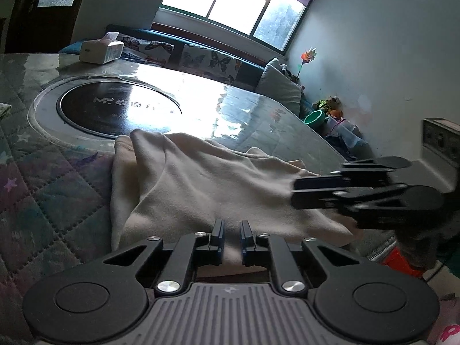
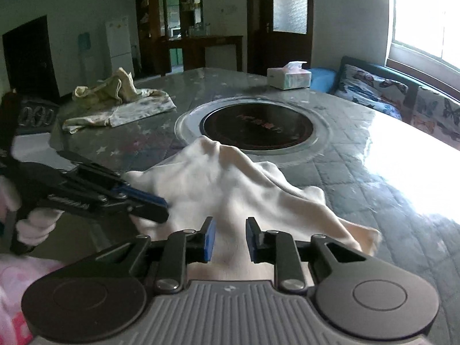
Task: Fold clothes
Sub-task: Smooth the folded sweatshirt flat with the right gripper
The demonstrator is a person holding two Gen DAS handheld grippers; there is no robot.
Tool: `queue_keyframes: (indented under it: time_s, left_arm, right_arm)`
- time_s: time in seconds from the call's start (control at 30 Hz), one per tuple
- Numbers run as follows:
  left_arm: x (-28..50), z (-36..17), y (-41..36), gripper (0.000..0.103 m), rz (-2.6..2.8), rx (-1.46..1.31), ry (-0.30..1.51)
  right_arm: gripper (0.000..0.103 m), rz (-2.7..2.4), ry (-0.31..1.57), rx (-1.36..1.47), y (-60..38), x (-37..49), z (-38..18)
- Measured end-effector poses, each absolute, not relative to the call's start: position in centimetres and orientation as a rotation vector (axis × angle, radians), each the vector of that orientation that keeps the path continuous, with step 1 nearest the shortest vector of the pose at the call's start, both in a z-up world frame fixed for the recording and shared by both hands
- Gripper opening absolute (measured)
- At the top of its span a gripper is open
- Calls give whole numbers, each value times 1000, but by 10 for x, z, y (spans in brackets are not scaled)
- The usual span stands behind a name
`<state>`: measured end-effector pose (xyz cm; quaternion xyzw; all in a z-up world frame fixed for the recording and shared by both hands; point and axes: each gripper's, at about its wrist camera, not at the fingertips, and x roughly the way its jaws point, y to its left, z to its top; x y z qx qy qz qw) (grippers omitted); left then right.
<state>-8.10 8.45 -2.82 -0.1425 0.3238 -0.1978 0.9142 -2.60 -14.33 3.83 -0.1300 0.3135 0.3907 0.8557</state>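
Here the cream garment [image 1: 207,178] lies rumpled on the near part of the quilted table cover [image 1: 43,195], its far edge reaching the rim of the round black hotplate [image 1: 120,109] set into the tabletop. In the right wrist view the same cloth [image 2: 230,184] rises in a soft peak just before the hotplate [image 2: 256,128] and spreads down toward both tools.

The left gripper [image 1: 231,231] sits low over the garment's near edge. Its jaws stand a narrow gap apart with cloth showing between them, though whether the fingers [image 1: 217,230] actually pinch the fabric cannot be told from its own camera. From the right wrist view the left gripper [image 2: 162,208] comes in from the side, held by a white-gloved hand [image 2: 34,227], and its blue-padded tips meet the cloth's edge with fabric bunched at them.

The right gripper [image 2: 230,238] has its jaws partly open, the blue pads [image 2: 208,240] set apart over the cream cloth, nothing clamped. In the left wrist view the right gripper [image 1: 296,194] reaches in from the side, blurred, with its tip against the garment.

Farther off on the table lie a crumpled yellowish garment [image 2: 115,100] and a tissue box [image 2: 289,77]. Butterfly-print cushions [image 2: 373,89] line the bench under the window [image 1: 235,3].
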Motion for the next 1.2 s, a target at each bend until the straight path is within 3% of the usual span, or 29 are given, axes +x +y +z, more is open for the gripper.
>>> queue_keyframes:
  time_s: [1.2]
  left_arm:
    - [-66,-26,86,15,-431,-269,669]
  right_arm:
    - [22,645,693,-283,-133,58,21]
